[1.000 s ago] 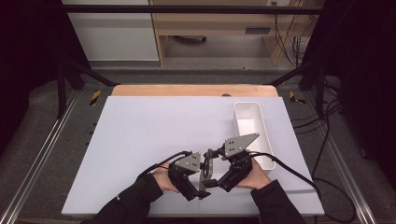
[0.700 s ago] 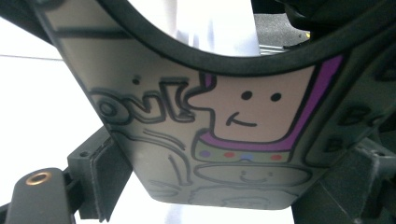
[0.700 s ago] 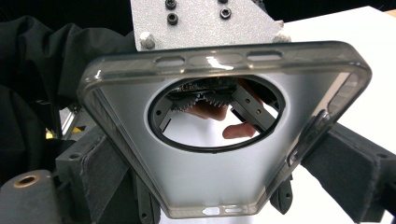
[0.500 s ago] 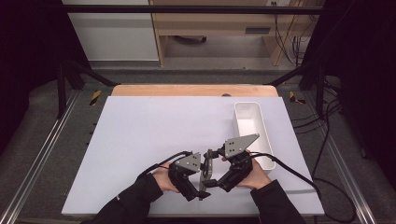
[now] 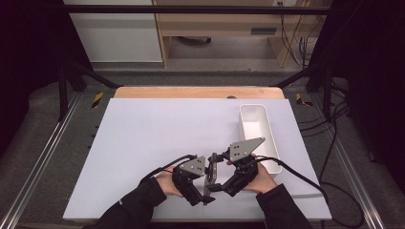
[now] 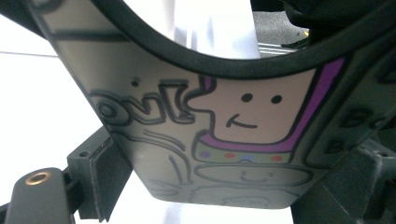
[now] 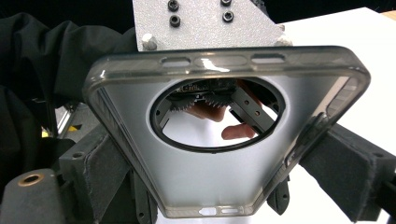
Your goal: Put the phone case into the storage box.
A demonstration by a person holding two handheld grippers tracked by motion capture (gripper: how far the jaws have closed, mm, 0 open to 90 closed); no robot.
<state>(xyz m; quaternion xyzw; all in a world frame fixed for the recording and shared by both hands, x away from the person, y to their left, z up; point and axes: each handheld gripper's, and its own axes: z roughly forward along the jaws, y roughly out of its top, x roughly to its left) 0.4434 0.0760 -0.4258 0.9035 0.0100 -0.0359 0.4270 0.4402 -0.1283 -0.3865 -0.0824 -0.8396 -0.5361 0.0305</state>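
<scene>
Phone case (image 7: 224, 154), light and bendy with slick sides, hangs just above the bench's (image 5: 143, 143) near edge, both left tongs (image 5: 203, 193) and right tongs (image 5: 215, 186) clamped on opposite edges, so I'd grip the stiffer rim, not that camera cutout.

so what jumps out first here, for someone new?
The phone case, held up between both grippers near the table's front edge: translucent grey with a big round camera cutout, and cartoon doodles with a purple-edged smiley on the face that shows in the left gripper view. Next, the white tray, to the right on the white table.
</scene>
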